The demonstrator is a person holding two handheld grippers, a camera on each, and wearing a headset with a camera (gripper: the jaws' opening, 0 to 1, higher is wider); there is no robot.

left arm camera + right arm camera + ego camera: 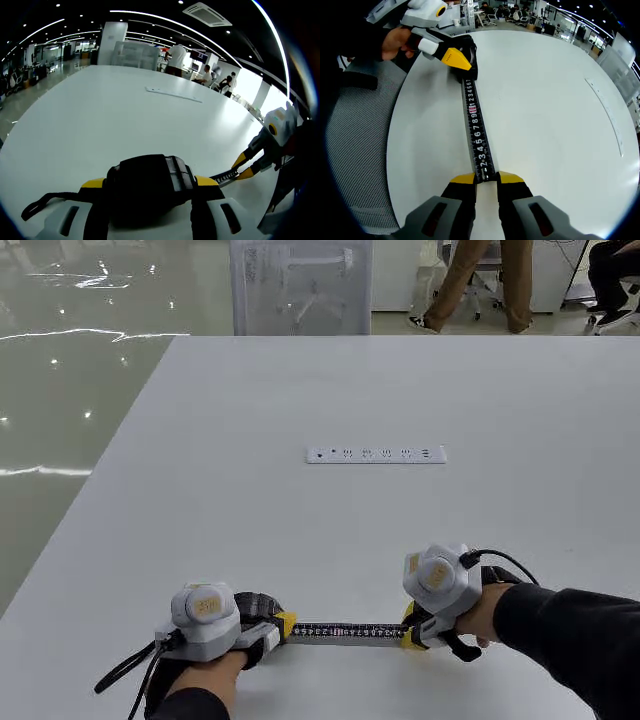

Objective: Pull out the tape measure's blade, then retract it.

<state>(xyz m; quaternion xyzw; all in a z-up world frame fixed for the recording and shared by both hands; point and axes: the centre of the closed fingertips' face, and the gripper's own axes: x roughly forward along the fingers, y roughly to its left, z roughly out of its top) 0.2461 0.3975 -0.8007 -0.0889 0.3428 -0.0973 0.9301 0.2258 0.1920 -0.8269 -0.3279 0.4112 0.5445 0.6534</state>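
The black tape measure case (150, 185) sits clamped between the yellow-tipped jaws of my left gripper (272, 626), low on the white table near its front edge. Its numbered blade (345, 631) runs flat to the right, a short stretch out of the case (466, 55). My right gripper (483, 178) is shut on the blade's end (484, 172), and it appears at the far right of the left gripper view as the right gripper (252, 160). In the head view the right gripper (412, 633) lies level with the left one.
A white power strip (376, 454) lies on the table (350, 520) further back, centre right. A translucent chair back (300, 285) stands at the far edge, with people's legs (480, 280) beyond. A mesh seat (355, 165) lies below the near table edge.
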